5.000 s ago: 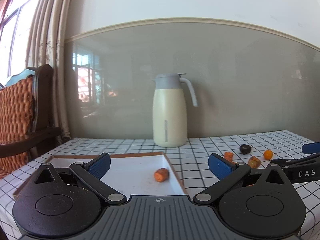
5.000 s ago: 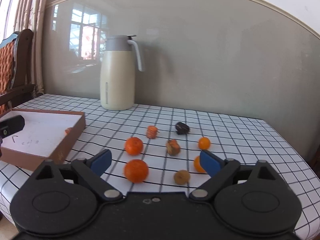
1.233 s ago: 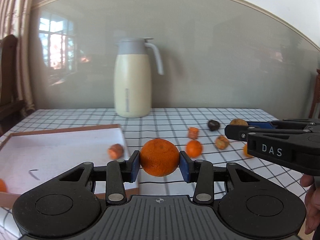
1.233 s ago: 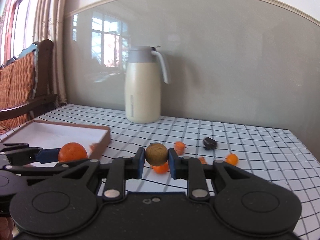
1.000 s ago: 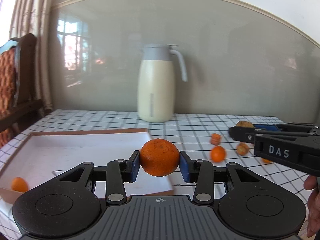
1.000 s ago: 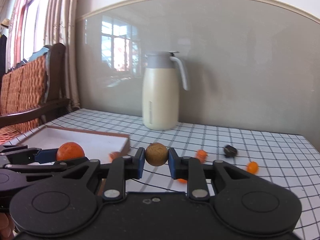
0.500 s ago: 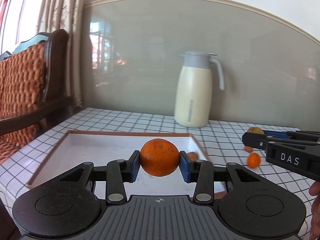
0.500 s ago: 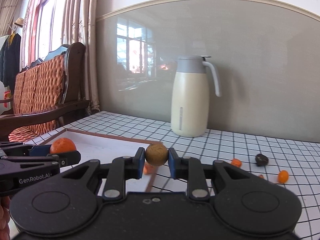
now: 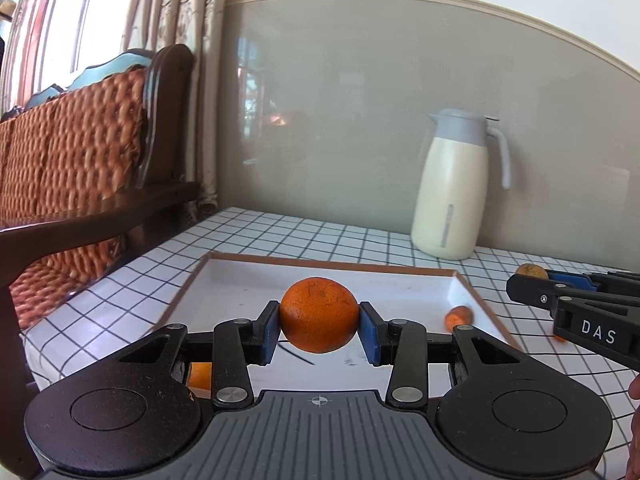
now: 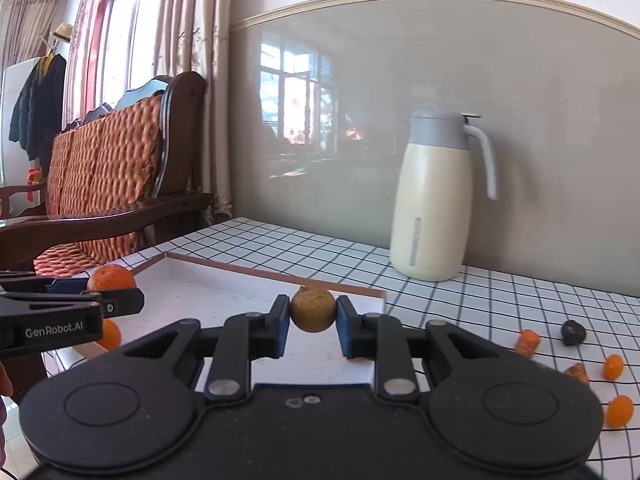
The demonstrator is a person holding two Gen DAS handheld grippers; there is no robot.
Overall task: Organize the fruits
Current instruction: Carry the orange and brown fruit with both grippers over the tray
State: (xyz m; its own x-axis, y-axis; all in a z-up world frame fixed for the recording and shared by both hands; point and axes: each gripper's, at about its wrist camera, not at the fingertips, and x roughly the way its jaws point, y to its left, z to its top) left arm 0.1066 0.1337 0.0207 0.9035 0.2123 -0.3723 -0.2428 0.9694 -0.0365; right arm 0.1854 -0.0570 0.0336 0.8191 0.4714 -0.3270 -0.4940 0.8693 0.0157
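Both claws point slightly downward over the tray (image 9: 460, 284), left claw (image 9: 319, 327) gripping an orange (image 9: 319, 314), right claw (image 10: 313, 322) a brown fruit (image 10: 313, 309).

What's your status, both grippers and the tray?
Left gripper shut on large orange, over the tray. Right gripper shut on brownish round fruit, at the tray's edge. Nothing in the way.

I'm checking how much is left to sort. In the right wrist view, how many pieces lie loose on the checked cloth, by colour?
orange pieces: 3
orange-brown piece: 1
dark piece: 1
Total: 5
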